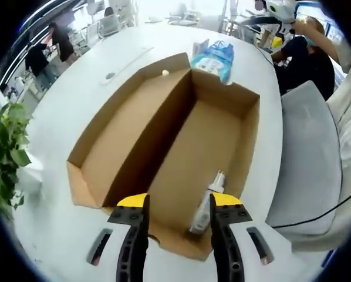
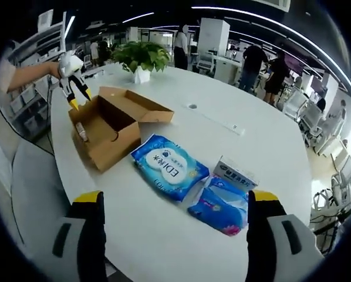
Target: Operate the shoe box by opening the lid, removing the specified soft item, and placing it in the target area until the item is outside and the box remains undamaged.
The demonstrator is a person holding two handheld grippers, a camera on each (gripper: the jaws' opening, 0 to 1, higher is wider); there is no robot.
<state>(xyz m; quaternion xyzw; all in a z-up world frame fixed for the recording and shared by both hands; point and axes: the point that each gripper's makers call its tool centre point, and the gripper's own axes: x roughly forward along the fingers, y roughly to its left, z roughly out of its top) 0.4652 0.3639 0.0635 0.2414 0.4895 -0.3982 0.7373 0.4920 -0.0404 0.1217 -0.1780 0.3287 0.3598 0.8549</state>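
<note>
The brown cardboard shoe box (image 1: 164,147) lies open on the white round table, its lid folded out flat to the left. A small white tube (image 1: 206,205) rests inside at the near end. My left gripper (image 1: 178,202) hovers open over that near end, the tube just by its right jaw. In the right gripper view the box (image 2: 108,132) sits far left with the left gripper (image 2: 78,94) above it. A blue wipes pack (image 2: 169,165) and a second blue pack (image 2: 219,208) lie on the table, ahead of my right gripper (image 2: 175,202), which is wide open and holds nothing.
A small white carton (image 2: 234,171) sits by the second pack. A potted plant (image 2: 141,57) stands at the table's far side. A grey chair (image 1: 307,158) is pushed against the table edge. People stand among desks in the background.
</note>
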